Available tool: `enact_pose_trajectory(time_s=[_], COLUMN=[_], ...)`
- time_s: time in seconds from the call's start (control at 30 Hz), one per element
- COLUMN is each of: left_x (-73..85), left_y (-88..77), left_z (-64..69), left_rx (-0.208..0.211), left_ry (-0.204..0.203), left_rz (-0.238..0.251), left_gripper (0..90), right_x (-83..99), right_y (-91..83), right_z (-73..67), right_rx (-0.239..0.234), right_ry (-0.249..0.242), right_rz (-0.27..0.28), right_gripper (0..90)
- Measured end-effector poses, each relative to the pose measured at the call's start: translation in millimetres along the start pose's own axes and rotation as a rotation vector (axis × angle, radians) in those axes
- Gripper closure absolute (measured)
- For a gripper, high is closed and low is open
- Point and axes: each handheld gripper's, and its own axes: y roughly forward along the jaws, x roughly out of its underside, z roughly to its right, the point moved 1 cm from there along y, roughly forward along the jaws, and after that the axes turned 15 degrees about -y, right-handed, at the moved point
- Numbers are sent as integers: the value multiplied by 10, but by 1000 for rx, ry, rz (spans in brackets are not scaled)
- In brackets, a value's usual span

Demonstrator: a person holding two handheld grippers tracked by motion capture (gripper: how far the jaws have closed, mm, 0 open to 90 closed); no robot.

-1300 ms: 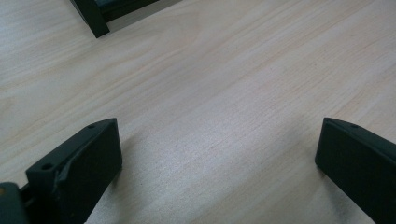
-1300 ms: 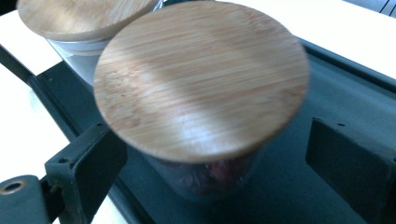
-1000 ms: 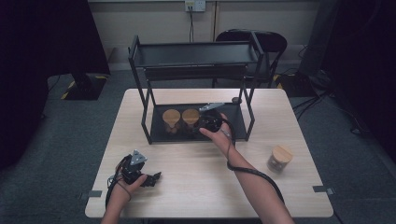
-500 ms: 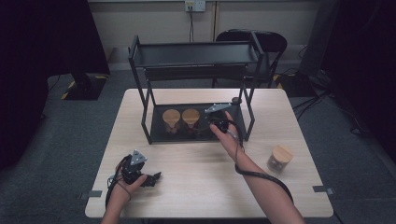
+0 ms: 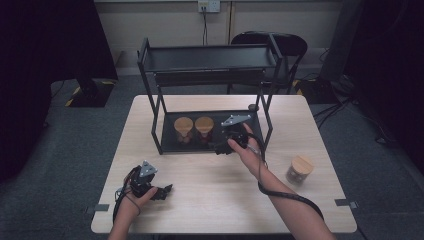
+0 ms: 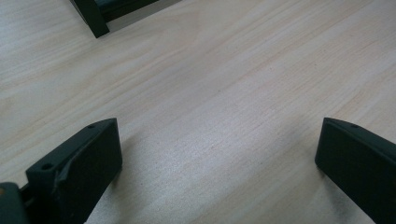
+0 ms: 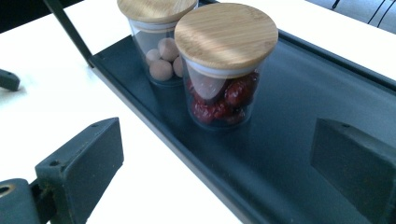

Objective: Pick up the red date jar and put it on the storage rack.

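Bamboo-lidded jars are going onto the black rack's bottom tray (image 5: 172, 145), looks like. Two are done: the jar of red fruit (image 7: 223, 70) and the jar of pale round things (image 7: 159, 42) stand side by side, touching or nearly, toward the tray's left end. One more, the third jar (image 5: 299, 170), waits near the table's right edge, so I'd call it two of three placed. The right gripper (image 5: 224, 148) hovers at the tray's front rim, jaws wide, holding nothing. The left gripper (image 5: 159, 192) rests near the table's front-left corner, jaws wide too, empty.
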Motion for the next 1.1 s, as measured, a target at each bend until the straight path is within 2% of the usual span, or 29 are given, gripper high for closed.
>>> enact_pose_trajectory(time_s=[0.2, 0.77, 1.1], left_x=[0, 0, 0], left_y=[0, 0, 0], left_z=[0, 0, 0], left_rx=[0, 0, 0], left_ry=[0, 0, 0], left_rz=[0, 0, 0], left_gripper=[2, 2, 1], right_x=[30, 141, 289], right_y=[-133, -386, -491], right_z=[-18, -133, -170], right_rx=[-6, -35, -44], right_ry=[0, -38, -31], right_rz=[8, 12, 15], right_gripper=[23, 25, 27])
